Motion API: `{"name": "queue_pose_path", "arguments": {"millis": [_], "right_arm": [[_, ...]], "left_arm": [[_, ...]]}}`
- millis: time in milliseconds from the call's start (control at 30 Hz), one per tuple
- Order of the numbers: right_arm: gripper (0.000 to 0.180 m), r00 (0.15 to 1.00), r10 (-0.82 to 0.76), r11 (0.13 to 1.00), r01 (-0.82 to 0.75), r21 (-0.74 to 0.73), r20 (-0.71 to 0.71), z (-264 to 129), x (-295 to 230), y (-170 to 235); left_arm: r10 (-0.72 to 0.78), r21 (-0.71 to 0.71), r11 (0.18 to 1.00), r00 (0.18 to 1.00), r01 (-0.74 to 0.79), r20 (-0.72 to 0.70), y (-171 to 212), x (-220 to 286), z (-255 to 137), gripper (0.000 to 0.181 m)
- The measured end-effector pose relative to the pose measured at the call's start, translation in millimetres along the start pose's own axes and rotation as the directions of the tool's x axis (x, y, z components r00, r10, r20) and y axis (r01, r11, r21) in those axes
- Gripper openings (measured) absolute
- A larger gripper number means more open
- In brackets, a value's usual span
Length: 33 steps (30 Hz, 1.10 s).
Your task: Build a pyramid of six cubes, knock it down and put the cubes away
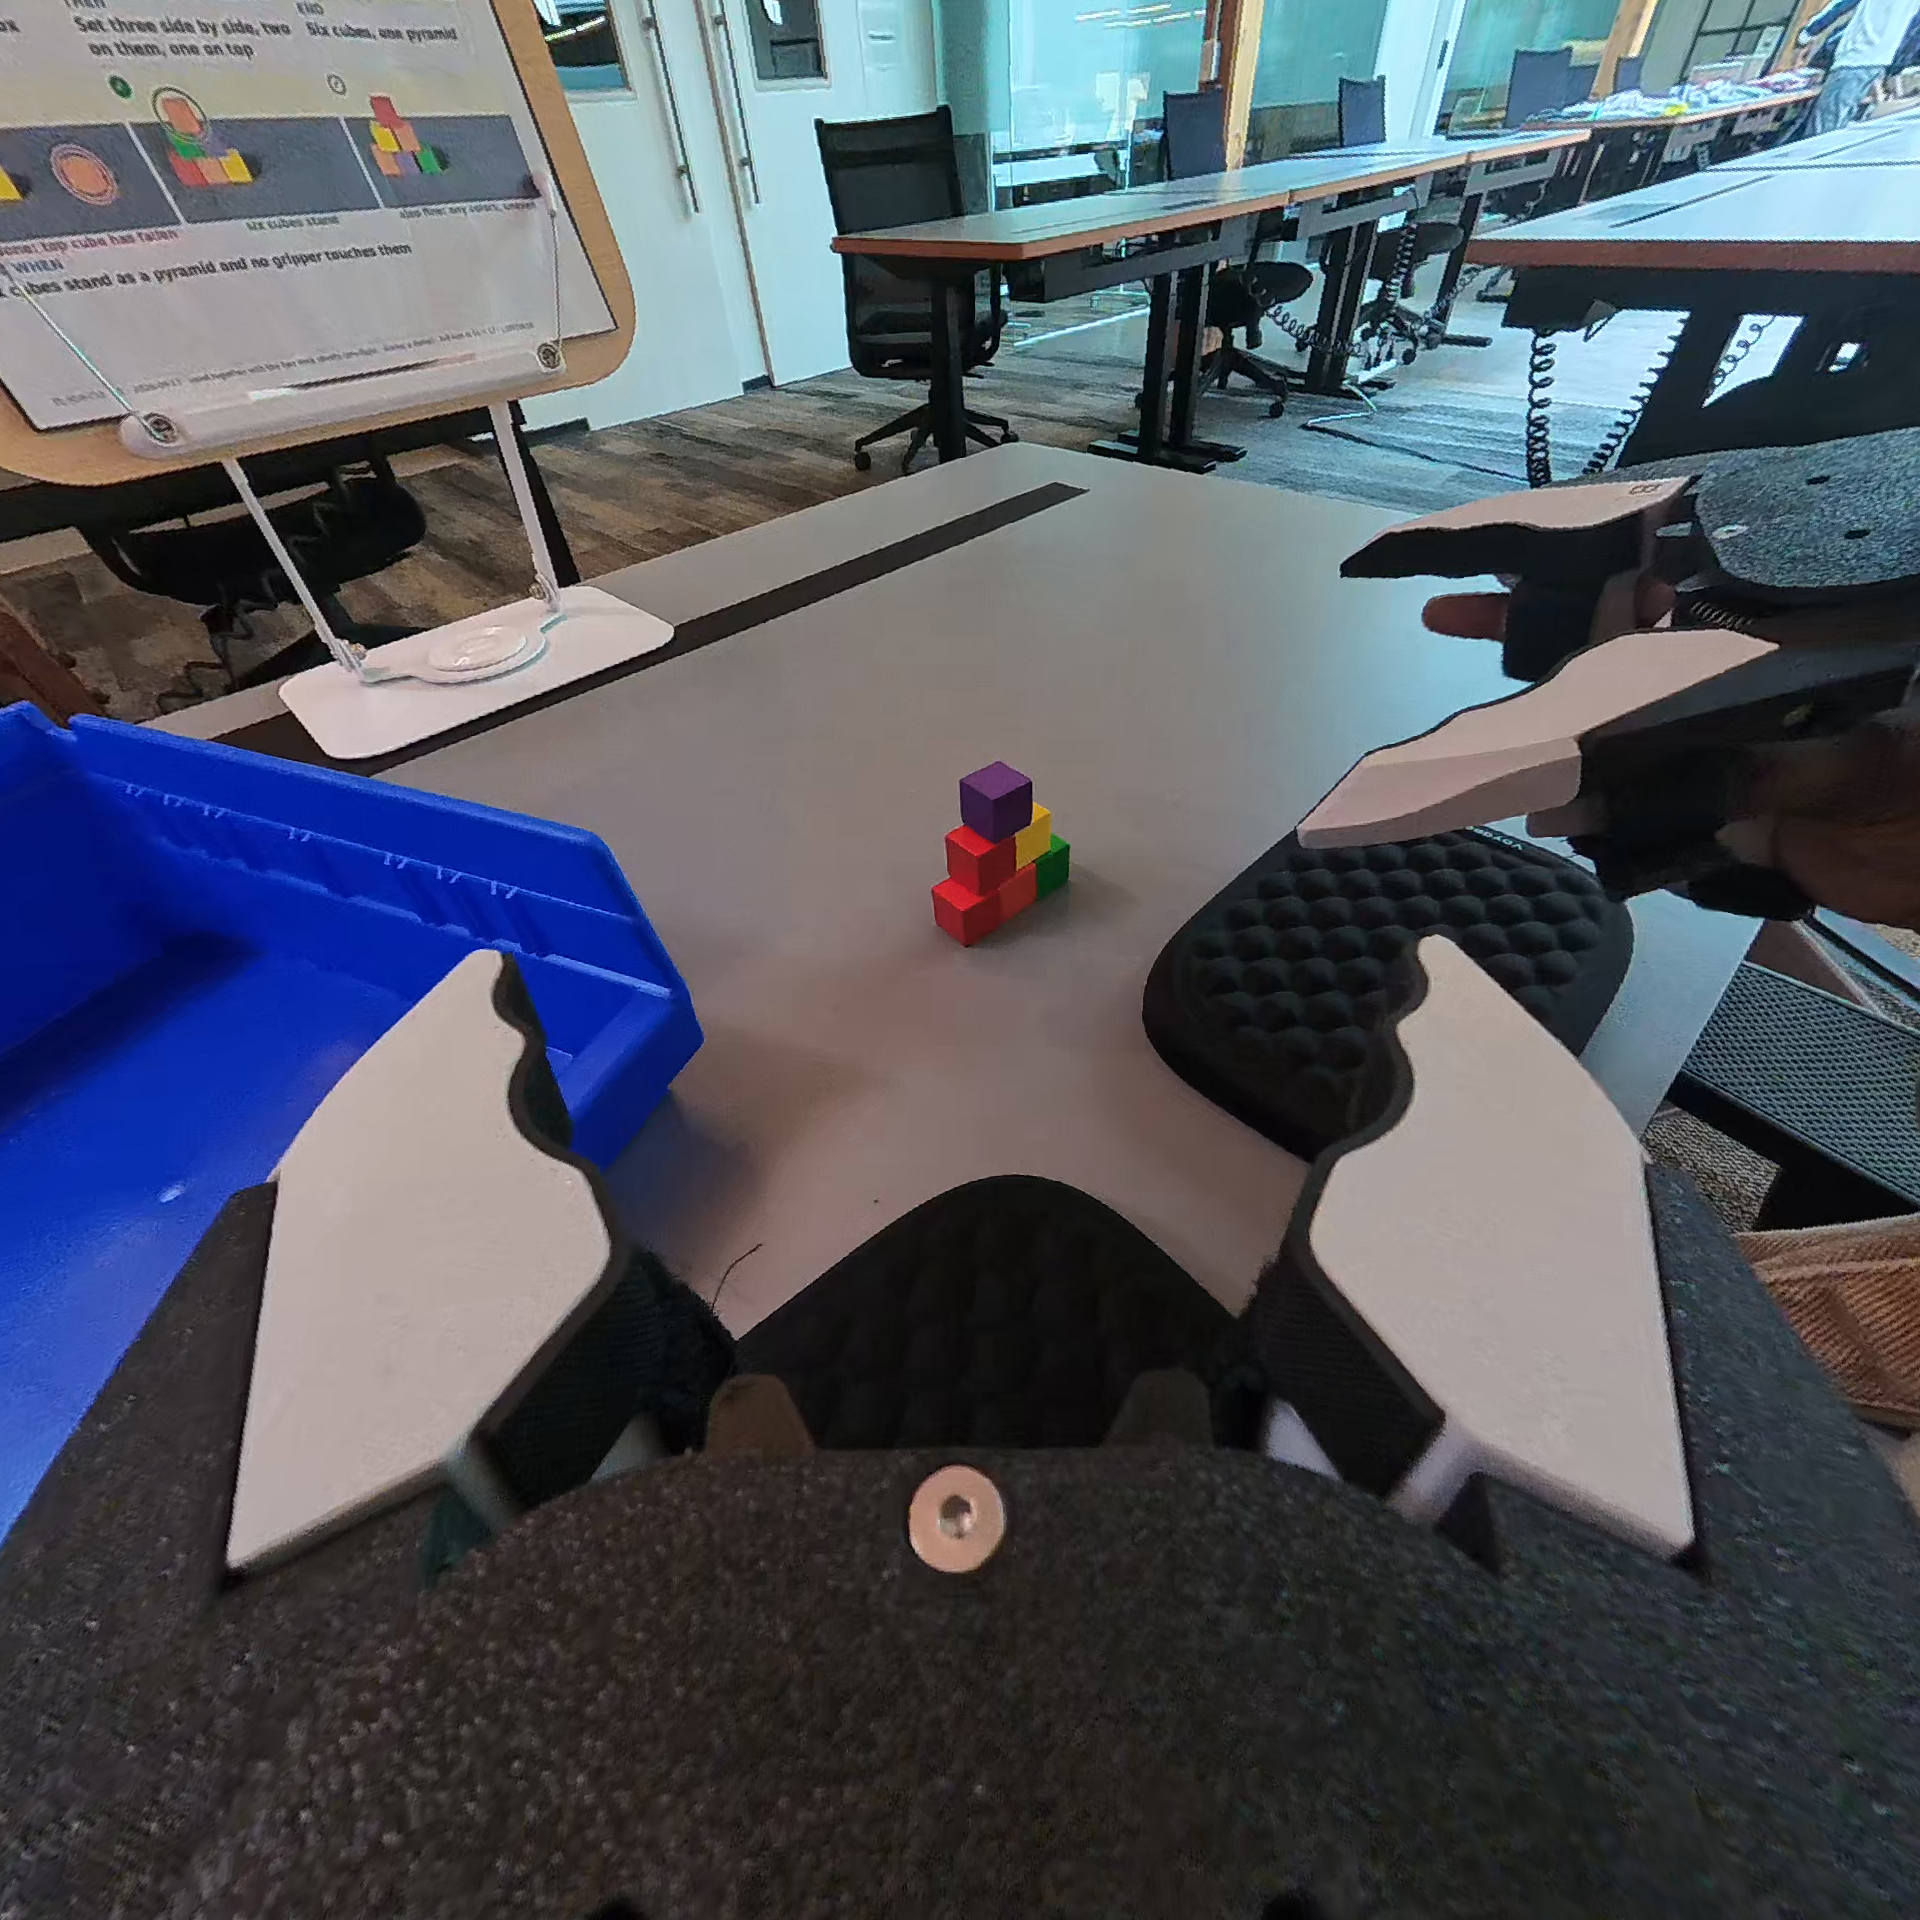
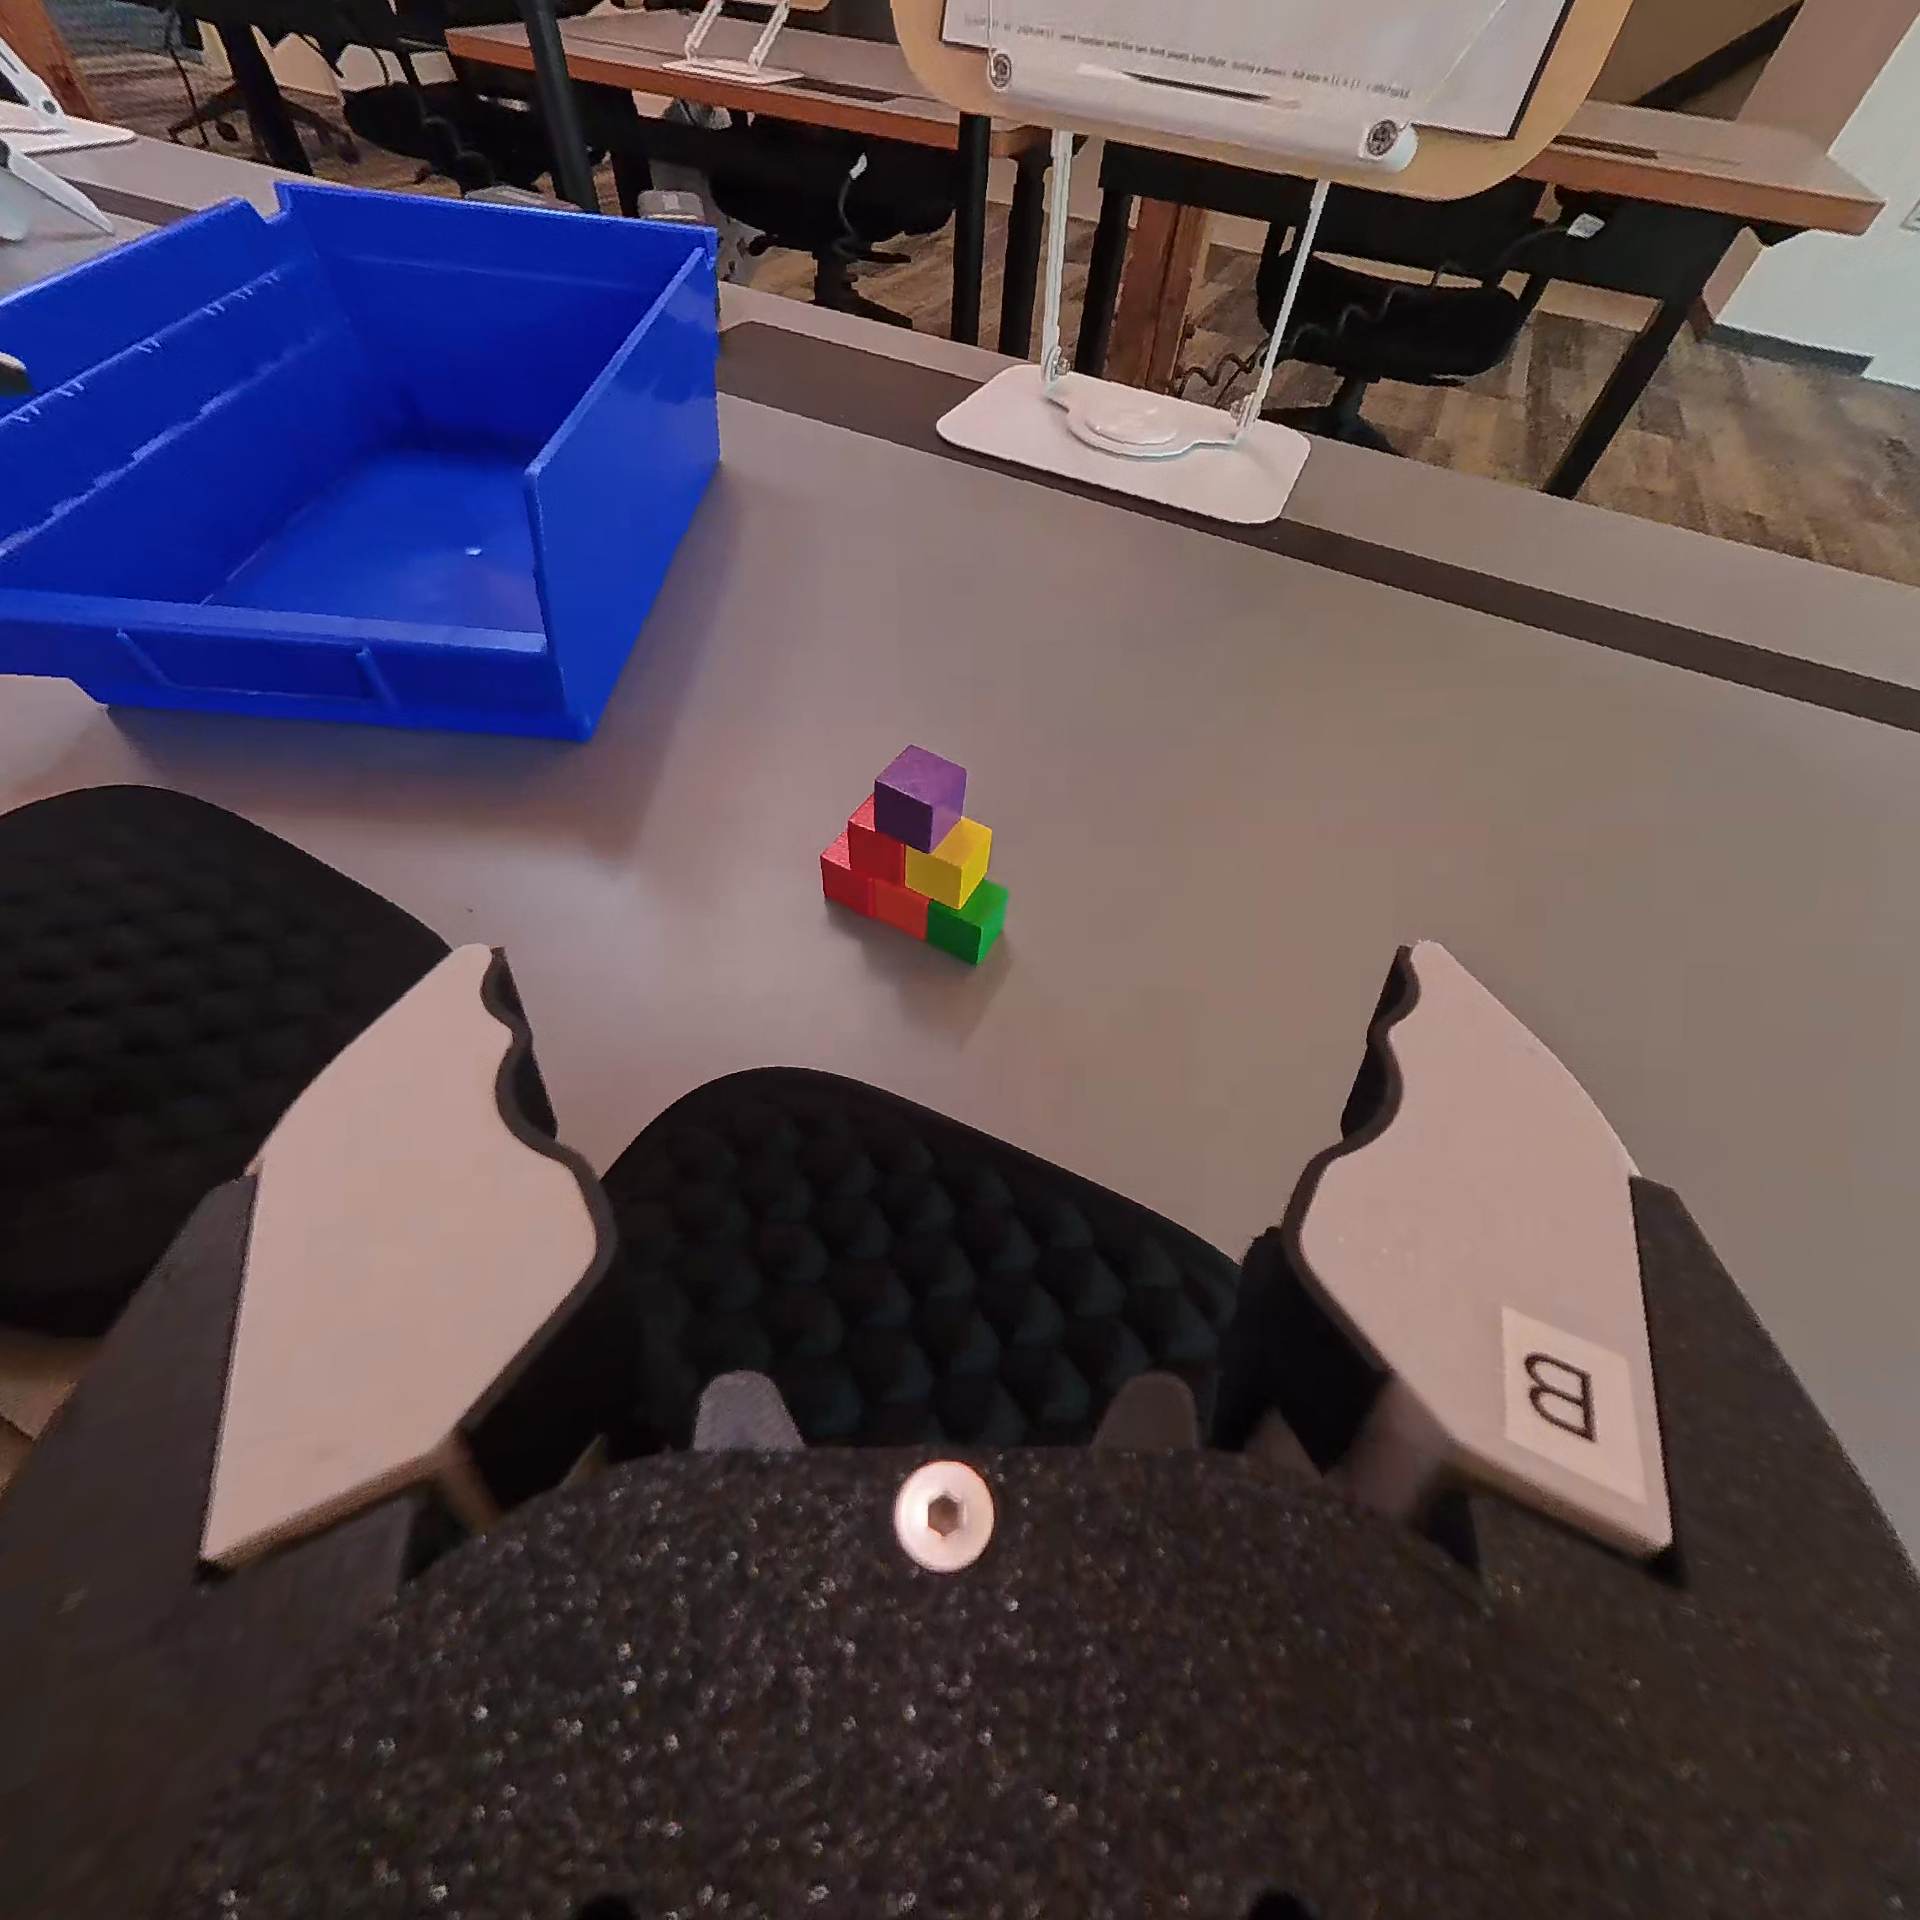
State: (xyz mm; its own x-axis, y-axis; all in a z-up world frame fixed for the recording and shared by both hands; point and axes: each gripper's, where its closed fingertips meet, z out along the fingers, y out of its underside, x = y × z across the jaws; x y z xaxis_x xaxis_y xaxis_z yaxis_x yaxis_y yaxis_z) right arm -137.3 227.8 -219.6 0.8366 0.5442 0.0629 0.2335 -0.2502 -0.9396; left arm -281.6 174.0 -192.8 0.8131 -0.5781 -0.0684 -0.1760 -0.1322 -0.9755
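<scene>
A pyramid of small cubes stands on the grey table, also in the right wrist view. A purple cube tops it, over a red cube and a yellow cube; the bottom row is red, orange-red and green. My left gripper is open and empty, well short of the pyramid. My right gripper is open and empty, just short of it; it also shows at the right of the left wrist view.
An empty blue bin sits left of the pyramid, also in the left wrist view. Black textured pads lie near the front edge. An instruction board on a white stand is at the back. The purple cube is about 11 cm from my right fingertips. My left wrist view looks at it from another angle.
</scene>
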Motion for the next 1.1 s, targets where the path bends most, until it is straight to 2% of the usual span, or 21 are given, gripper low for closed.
{"name": "queue_pose_path", "arguments": {"millis": [500,733,867,967,1000,1033,1067,1100], "right_arm": [[0.144,1.000,-0.021,1.000,0.021,0.011,-0.001,0.2,-3.8,-0.6],[0.140,1.000,-0.019,1.000,0.019,0.009,0.011,1.9,-7.9,1.9],[0.139,1.000,-0.028,1.000,0.028,0.009,0.001,1.8,-7.5,1.1],[0.135,1.000,-0.015,1.000,0.015,0.016,0.004,1.5,-10.0,0.3],[0.127,1.000,-0.010,1.000,0.009,0.025,0.014,0.2,-13.2,-0.4],[0.101,0.999,-0.017,0.999,0.014,0.045,0.051,2.1,-18.0,-3.3],[0.058,0.994,-0.035,0.997,0.027,0.078,0.108,-0.8,-27.8,-7.0],[0.014,0.985,-0.054,0.992,0.035,0.117,0.165,-3.7,-38.5,-12.0]], "left_arm": [[-0.014,0.019,1.000,1.000,0.014,-0.006,-1.0,-2.1,0.8,0.146],[-0.072,0.071,0.995,0.993,0.066,0.089,-6.4,-23.0,-5.6,0.139],[-0.060,0.023,0.998,0.989,0.058,0.132,3.9,-30.1,-2.1,0.137],[-0.011,-0.033,0.999,0.984,0.017,0.180,13.4,-36.4,0.0,0.126],[0.018,-0.056,0.998,0.981,-0.007,0.194,16.8,-38.0,-0.5,0.112],[0.048,-0.084,0.996,0.980,-0.033,0.192,20.8,-37.0,-1.3,0.067],[0.072,-0.114,0.992,0.981,-0.051,0.180,25.2,-34.4,-1.1,0.020],[0.087,-0.156,0.986,0.981,-0.060,0.176,30.8,-33.3,-0.1,0.000]]}}
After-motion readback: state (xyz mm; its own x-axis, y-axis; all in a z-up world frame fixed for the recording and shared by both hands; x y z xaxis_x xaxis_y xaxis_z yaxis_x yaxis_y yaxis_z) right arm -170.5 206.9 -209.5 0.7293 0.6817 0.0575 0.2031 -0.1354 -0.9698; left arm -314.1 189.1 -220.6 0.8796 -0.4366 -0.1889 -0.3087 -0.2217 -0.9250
